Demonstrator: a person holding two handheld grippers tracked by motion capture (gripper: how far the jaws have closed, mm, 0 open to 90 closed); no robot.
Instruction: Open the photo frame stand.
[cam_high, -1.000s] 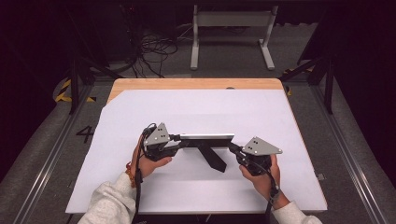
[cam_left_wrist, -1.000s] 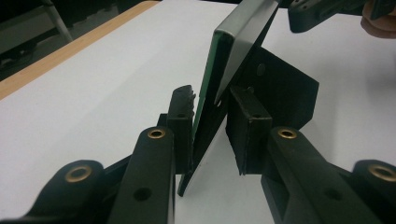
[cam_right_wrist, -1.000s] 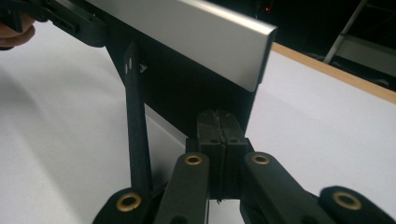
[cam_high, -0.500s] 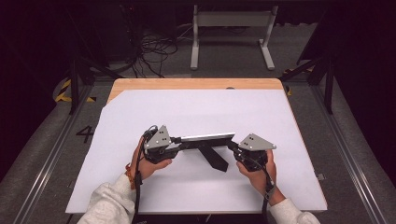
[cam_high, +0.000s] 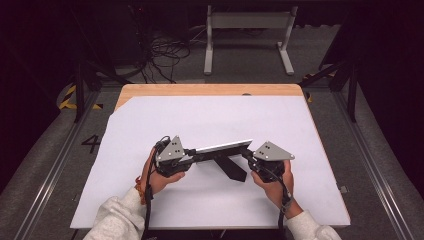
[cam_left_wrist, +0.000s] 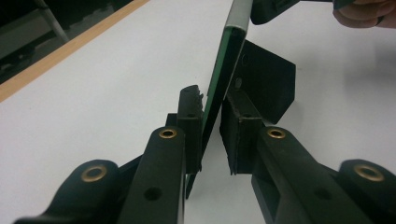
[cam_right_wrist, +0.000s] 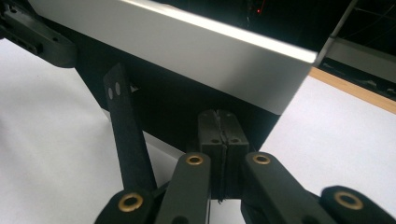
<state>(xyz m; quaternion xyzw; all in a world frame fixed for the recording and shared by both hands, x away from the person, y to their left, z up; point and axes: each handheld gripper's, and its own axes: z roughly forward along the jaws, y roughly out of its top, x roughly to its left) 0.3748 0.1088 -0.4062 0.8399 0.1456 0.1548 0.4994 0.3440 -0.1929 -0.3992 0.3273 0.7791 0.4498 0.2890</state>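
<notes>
Where matte jaws pinch, flat plate (cam_high: 223, 147) gleams.

A thin rectangular panel (cam_high: 223, 147) with a silver face and a green edge, standing on its long edge above the white counter (cam_high: 210, 120), tilted slightly. A black angled stand (cam_high: 231, 168) projects from its lower side down to the counter surface. Seen end-on in the left gripper view, the panel (cam_left_wrist: 223, 79) leans.
</notes>
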